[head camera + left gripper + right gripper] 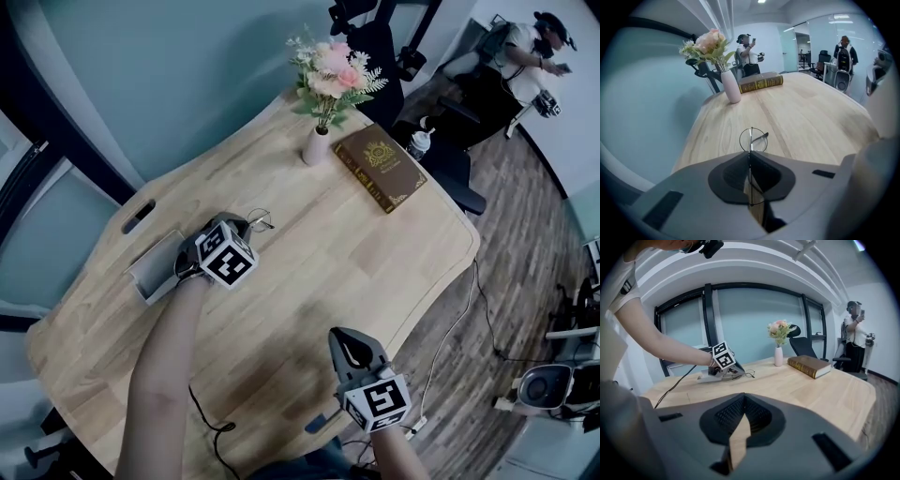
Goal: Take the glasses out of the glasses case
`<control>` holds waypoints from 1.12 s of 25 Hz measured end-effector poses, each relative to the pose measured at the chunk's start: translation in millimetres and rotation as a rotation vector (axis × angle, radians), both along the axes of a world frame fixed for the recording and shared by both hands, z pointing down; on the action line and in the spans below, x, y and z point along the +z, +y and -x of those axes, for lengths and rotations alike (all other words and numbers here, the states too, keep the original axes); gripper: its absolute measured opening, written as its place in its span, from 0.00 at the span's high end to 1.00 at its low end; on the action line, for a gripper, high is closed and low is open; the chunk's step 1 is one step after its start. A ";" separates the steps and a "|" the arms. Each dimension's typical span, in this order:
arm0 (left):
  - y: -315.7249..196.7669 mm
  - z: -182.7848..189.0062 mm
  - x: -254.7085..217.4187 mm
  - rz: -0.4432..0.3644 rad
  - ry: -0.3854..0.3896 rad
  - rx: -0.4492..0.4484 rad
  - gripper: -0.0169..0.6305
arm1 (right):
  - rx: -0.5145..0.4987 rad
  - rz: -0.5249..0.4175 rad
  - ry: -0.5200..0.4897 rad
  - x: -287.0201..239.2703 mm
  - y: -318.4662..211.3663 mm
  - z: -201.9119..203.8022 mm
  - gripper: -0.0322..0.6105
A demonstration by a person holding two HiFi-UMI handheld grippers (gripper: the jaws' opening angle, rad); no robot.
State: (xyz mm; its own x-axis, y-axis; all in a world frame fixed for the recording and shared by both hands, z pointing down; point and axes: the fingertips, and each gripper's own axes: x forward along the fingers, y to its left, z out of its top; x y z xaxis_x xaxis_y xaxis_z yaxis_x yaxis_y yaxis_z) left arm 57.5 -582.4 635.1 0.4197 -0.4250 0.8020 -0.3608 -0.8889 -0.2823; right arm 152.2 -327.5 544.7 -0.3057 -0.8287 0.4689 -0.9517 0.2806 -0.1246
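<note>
While the head view is looking steeply down, the left gripper (242,228) is hanging low over the desk (328,262), just beside the open glasses case (150,272). The glasses (261,222) are poking past its tip, clear of the case, probably so they can go down on bare wood. The right gripper (349,339) is idling well apart near the desk edge, seemingly keeping out of the way. Left gripper view: the jaws are clamping the thin wire frame edge-on, with one round lens showing just beyond the tips. Whether it is touching the desk, I cannot tell. Right gripper view: the jaws are sitting together with nothing between them, and the glasses are showing far ahead at the left gripper.
</note>
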 end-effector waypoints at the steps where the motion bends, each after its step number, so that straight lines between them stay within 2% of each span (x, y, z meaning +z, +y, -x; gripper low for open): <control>1: 0.0 -1.5 0.7 0.004 0.007 -0.003 0.94 | -0.003 -0.001 0.001 -0.9 -1.3 0.0 0.93; 2: 0.0 -2.5 1.3 0.008 0.013 -0.008 0.93 | -0.007 -0.003 0.000 -1.6 -2.0 0.5 0.93; 5: 0.5 -3.8 -0.6 0.015 0.030 -0.022 0.77 | -0.010 -0.007 -0.004 -3.2 -0.5 1.6 0.93; 10: 1.3 1.5 -23.1 -0.011 0.071 -0.054 0.62 | -0.008 -0.027 -0.012 -13.7 4.4 2.8 0.93; 15: 16.4 9.9 -65.7 -0.061 0.126 -0.071 0.59 | -0.001 -0.078 -0.014 -36.5 4.5 0.9 0.93; 19: 38.3 21.0 -106.9 -0.163 0.181 -0.078 0.74 | -0.003 -0.154 -0.023 -63.8 0.3 4.3 0.93; 21: 51.3 25.8 -129.1 -0.238 0.201 -0.092 0.95 | -0.005 -0.188 -0.016 -78.6 0.5 1.9 0.93; 28: 100.7 56.4 -199.5 -0.369 0.321 -0.161 0.95 | 0.003 -0.295 -0.021 -127.1 4.9 -2.3 0.93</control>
